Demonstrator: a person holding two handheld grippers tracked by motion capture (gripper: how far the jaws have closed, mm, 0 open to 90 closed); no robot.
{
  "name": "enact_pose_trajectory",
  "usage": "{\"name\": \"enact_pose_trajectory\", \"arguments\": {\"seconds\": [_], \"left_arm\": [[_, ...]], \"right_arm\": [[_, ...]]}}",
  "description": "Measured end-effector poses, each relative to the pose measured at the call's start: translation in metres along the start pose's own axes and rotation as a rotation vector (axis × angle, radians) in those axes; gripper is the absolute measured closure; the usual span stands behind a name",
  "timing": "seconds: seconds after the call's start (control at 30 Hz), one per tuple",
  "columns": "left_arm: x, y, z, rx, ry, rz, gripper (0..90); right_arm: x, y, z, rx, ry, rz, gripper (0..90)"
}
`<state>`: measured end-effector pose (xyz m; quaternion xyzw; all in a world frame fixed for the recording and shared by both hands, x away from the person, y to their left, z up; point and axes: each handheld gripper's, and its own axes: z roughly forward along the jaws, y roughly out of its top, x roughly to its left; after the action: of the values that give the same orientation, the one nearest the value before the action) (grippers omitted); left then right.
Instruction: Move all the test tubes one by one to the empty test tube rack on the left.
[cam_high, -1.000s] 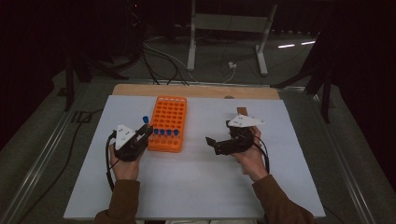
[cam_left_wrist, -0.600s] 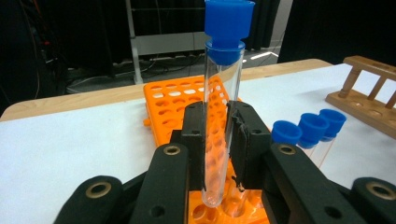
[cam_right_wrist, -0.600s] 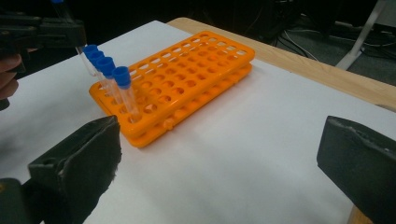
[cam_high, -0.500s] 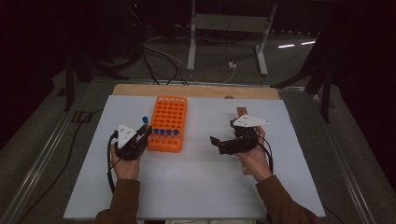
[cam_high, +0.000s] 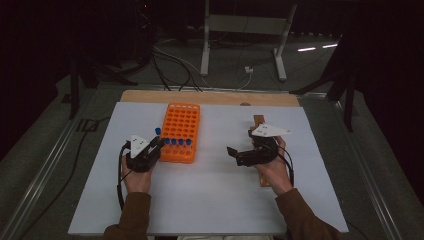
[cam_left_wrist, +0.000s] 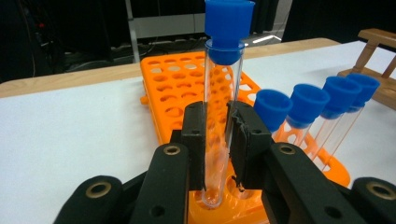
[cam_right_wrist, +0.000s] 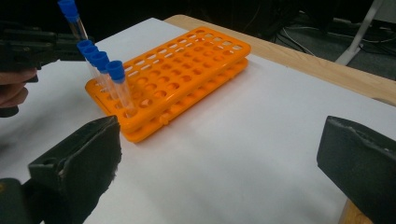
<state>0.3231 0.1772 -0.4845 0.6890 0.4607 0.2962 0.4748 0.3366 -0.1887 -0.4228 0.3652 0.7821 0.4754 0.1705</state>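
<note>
An orange tube rack (cam_high: 181, 120) lies on the white table. Several blue-capped test tubes (cam_high: 177, 142) stand in its near row, seen too in the right gripper view (cam_right_wrist: 100, 60). My left gripper (cam_left_wrist: 218, 140) is shut on another clear test tube (cam_left_wrist: 219, 93) with a blue cap (cam_high: 157, 131). It holds the tube upright, its bottom at a hole in the rack's near left corner (cam_left_wrist: 233, 205). In the high view the left gripper (cam_high: 156, 144) sits at the rack's left front. My right gripper (cam_high: 231, 151) hovers open to the right of the rack, with nothing between its jaws (cam_right_wrist: 224, 163).
A wooden stand (cam_high: 257, 122) lies under and behind the right hand, also seen at the far right of the left gripper view (cam_left_wrist: 373, 42). The white sheet (cam_high: 210, 200) covers the table, with a wooden strip (cam_high: 210, 97) along its far edge. Cables and a metal frame lie on the floor beyond.
</note>
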Motion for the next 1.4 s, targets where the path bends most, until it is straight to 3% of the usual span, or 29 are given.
{"name": "enact_pose_trajectory", "arguments": {"seconds": [0.8, 0.87, 0.93, 1.07, 1.13, 1.3, 1.4], "left_arm": [[0.002, -0.013, 0.007, 0.12, -0.009, 0.039, 78.1], [0.002, -0.012, 0.005, 0.106, 0.0, 0.022, 77.0], [0.004, -0.009, 0.001, 0.069, -0.002, 0.006, 69.8], [0.005, -0.003, -0.007, 0.019, -0.011, 0.007, 71.1], [0.005, -0.003, -0.008, 0.021, -0.014, 0.006, 77.0], [0.004, -0.006, -0.002, 0.072, -0.024, 0.024, 77.9], [0.006, -0.006, -0.002, 0.076, -0.035, 0.006, 77.1]], "right_arm": [[0.0, -0.004, -0.001, 0.008, 0.017, -0.007, 0.2], [0.0, -0.004, -0.001, 0.01, 0.019, -0.007, 0.2], [0.0, -0.004, -0.002, 0.009, 0.019, -0.008, 0.2], [-0.001, -0.005, -0.003, 0.006, 0.017, -0.004, 0.2], [-0.002, -0.005, -0.003, 0.005, 0.017, -0.004, 0.2], [-0.003, -0.006, -0.006, -0.002, 0.01, -0.004, 0.2], [-0.005, -0.007, -0.008, -0.006, 0.004, -0.005, 0.2]]}}
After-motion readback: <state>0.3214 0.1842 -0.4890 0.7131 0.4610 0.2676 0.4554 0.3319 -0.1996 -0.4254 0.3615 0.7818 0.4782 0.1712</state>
